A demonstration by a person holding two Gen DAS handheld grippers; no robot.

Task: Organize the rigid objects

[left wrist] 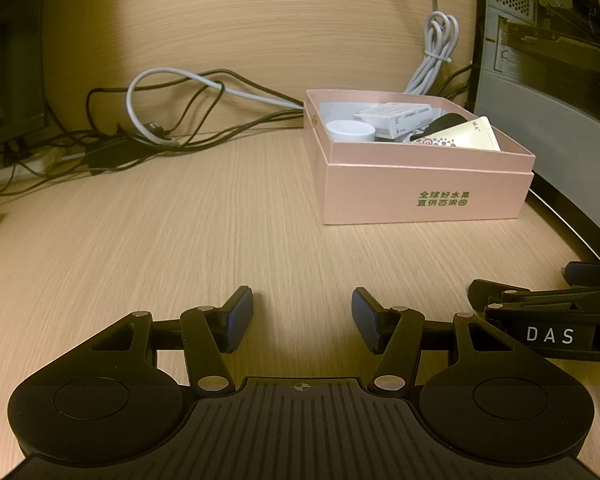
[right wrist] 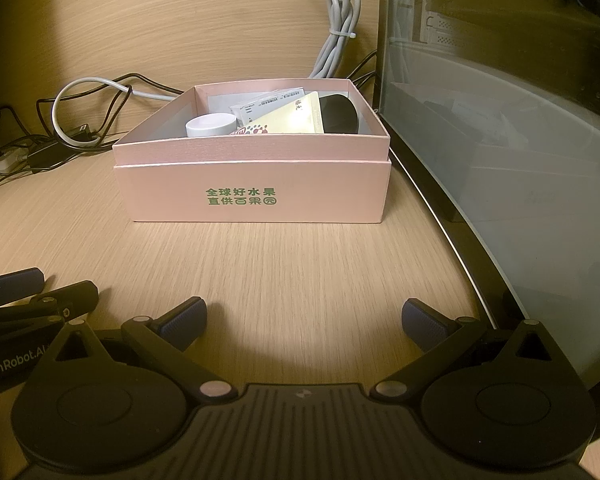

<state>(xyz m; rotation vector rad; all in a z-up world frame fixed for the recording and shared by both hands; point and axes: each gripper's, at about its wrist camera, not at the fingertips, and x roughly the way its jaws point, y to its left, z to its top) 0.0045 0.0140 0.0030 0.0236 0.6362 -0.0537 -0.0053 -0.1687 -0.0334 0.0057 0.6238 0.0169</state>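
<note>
With both the left gripper [left wrist: 302,312] and right gripper [right wrist: 304,322] spread and empty, all visible items sit in the box [right wrist: 256,168] ahead; task appears complete.

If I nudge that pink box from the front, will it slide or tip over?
The pink box looks low and wide with a flat base, so it would probably slide on the smooth wooden desk rather than tip. It seems to be light cardboard holding a few small items, so it may skid easily. Its inner tray might shift.
</note>
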